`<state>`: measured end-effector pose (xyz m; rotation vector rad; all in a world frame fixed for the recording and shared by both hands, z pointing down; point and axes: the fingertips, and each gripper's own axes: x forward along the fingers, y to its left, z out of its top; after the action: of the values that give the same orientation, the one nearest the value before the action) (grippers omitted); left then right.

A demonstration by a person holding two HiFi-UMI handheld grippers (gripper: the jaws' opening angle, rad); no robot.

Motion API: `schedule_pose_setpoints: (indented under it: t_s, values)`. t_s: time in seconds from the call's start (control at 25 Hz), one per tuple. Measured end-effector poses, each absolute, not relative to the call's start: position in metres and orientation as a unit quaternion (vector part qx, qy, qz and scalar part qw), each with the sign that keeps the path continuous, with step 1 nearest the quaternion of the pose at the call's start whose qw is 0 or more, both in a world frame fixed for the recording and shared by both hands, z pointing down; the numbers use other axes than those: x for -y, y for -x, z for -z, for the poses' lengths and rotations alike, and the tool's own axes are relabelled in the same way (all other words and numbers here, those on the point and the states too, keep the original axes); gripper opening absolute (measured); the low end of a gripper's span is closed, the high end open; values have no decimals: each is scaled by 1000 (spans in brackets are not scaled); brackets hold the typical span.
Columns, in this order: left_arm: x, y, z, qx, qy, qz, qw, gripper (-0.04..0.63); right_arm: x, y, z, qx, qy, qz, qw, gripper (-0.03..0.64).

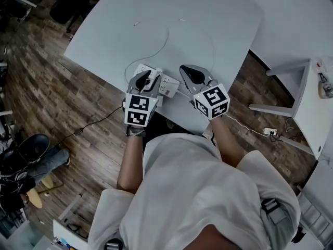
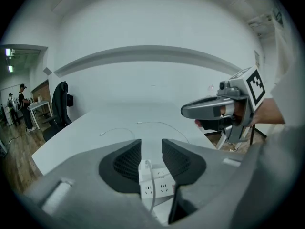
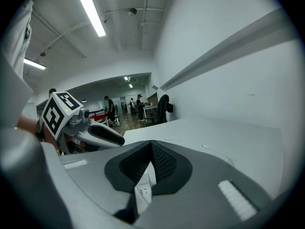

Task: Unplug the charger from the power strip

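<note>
**Desk** (image 1: pixel 208 14): broad, white, smooth-topped, with a rounded corner; set on a brown wood-plank floor (image 1: pixel 52 77).

**Power strip** (image 2: pixel 159 187): white, rectangular, plastic; laid flat close to the near edge of the desk, directly in front of the person. Several sockets are seen facing up.

**Charger** (image 2: pixel 144 167): small white plastic block, seated on the far left part of the power strip and not yet pulled out. A thin white lead (image 2: pixel 149 185) is run from it back over the strip towards the camera.

**Left hand-held gripper** (image 1: pixel 149 77): grey, with black ribbed pads and a black-and-white marker cube. It is held low over the power strip with its jaws parted. The charger and strip are framed in the gap, and neither is pressed by the pads.

**Right hand-held gripper** (image 1: pixel 186 69): of the same make, held just to the right of the strip. Its jaw tips are brought together and nothing is clamped between them.

**Loose cable** (image 1: pixel 167 38): thin, white, curved across the middle of the desk, well apart from both grippers.

**Office chair** (image 2: pixel 59 101): black, high-backed, placed at the far left corner of the desk.
</note>
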<state>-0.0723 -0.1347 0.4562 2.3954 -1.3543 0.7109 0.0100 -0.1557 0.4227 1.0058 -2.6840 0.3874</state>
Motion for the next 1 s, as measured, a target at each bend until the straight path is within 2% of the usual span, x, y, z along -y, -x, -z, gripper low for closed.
schedule_pose_setpoints:
  t_s: [0.2,1.0]
  values:
    - [132,75,-489,461,-827,-270,176,161,154,-7,-461,914,-342,-157,151,2]
    - [153,80,-557,449,-808,-311,221,166,143,2,-562,896,-307,-222,231,2]
